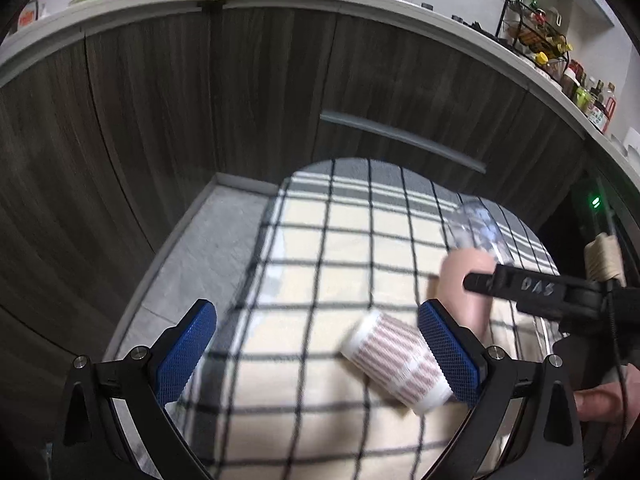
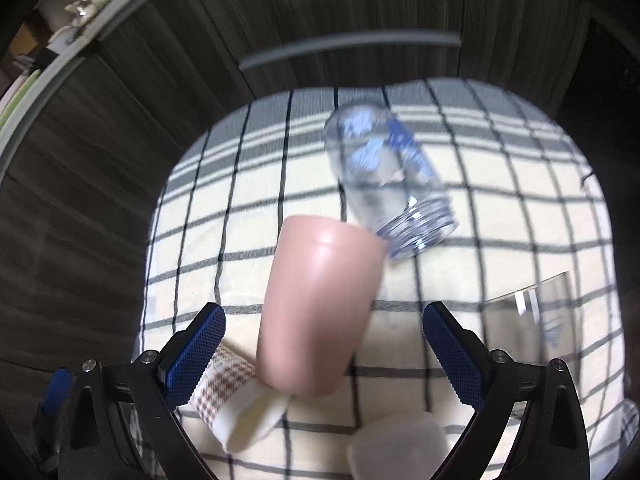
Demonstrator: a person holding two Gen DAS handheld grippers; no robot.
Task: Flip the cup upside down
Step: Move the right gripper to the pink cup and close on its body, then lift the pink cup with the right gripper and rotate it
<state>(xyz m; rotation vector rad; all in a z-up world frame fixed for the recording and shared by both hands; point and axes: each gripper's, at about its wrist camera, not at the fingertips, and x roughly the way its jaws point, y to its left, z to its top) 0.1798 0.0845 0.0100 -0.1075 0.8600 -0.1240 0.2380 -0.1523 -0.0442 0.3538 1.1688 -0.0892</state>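
A pink cup (image 2: 316, 312) stands upside down on the checked cloth (image 2: 500, 208), between the open jaws of my right gripper (image 2: 324, 344) and apart from both pads. It shows in the left wrist view (image 1: 464, 280) behind the right gripper's finger (image 1: 504, 280). A white cup with a red-brown check pattern (image 1: 396, 360) lies on its side by the right pad of my open left gripper (image 1: 316, 344); it also shows in the right wrist view (image 2: 224, 396).
A clear jar with blue print (image 2: 384, 176) lies tilted on the cloth behind the pink cup. A clear glass (image 2: 536, 328) stands at the right. A white object (image 2: 396, 448) lies at the near edge. Dark wood cabinet fronts (image 1: 160, 120) stand behind the table.
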